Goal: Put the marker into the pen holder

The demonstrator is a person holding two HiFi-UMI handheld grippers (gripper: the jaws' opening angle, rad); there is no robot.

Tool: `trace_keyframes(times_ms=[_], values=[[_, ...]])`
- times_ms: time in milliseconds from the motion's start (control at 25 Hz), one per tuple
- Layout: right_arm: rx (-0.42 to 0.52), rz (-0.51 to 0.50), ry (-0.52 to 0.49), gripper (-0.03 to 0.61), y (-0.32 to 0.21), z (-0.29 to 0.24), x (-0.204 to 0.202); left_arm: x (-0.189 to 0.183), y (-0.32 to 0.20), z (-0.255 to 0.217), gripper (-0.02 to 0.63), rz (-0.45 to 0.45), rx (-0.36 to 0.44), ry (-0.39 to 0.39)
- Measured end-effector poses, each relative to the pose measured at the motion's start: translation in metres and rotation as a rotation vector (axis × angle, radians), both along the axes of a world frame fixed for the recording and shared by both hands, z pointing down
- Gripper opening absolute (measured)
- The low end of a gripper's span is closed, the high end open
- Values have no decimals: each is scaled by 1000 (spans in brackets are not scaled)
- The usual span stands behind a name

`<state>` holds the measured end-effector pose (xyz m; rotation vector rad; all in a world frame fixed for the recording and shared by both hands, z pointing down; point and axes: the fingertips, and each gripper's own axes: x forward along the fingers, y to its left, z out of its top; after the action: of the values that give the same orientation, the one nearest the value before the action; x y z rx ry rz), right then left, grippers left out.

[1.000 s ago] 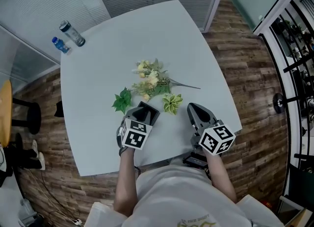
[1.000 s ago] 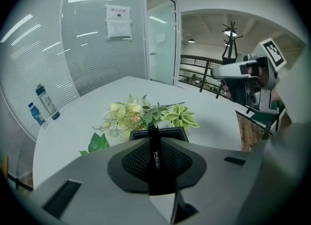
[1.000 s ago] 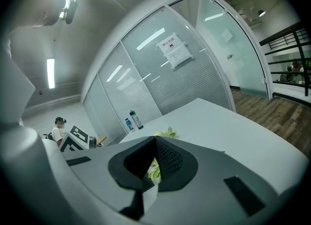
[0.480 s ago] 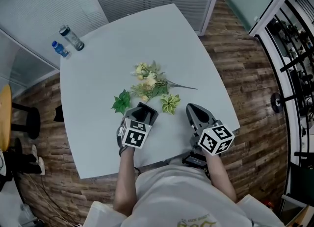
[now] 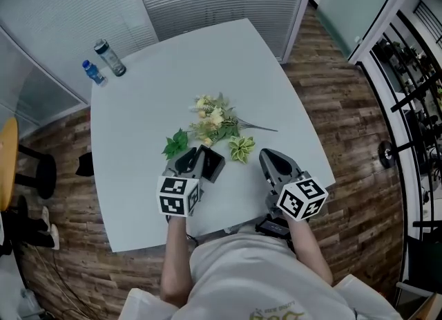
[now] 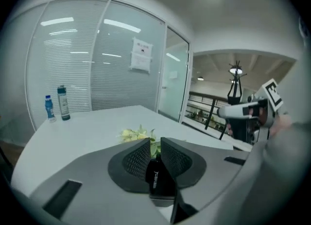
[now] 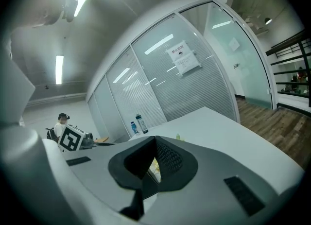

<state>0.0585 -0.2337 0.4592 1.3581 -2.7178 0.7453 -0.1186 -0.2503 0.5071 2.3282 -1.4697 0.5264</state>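
A black marker [image 6: 155,172] with white print stands upright in a black pen holder [image 5: 213,167] on the white table [image 5: 148,83]. My left gripper [image 5: 196,162] is right behind the holder. Its jaws are a little apart and closing, and the marker shows in the gap between them [image 6: 155,144] without the pads seeming to press on it. The right gripper [image 5: 271,158] rests near the table's front edge, to the right of the holder. It is shut with nothing in it [image 7: 155,141].
A bunch of artificial flowers [image 5: 215,124] with green leaves lies just beyond the holder. Two bottles [image 5: 110,58] stand at the table's far left corner. A stool [image 5: 8,163] is on the wooden floor to the left, and glass walls rise behind the table.
The left gripper has drawn back toward me and slightly left, so the black holder now shows apart from its jaws. The right gripper has barely moved.
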Motion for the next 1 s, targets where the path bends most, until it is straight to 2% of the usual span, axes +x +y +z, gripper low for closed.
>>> trace_keyframes(times_ms=[120, 200, 520, 1000], values=[[30, -15, 12, 15, 7, -10, -8, -7, 9, -30, 32, -47, 63, 119], [50, -18, 22, 16, 10, -16, -11, -10, 14, -46, 22, -67, 101, 147], [87, -21, 35, 15, 18, -30, -16, -18, 25, -67, 11, -95, 162, 155], [105, -62, 57, 15, 23, -28, -25, -17, 28, -60, 10, -86, 146, 139]])
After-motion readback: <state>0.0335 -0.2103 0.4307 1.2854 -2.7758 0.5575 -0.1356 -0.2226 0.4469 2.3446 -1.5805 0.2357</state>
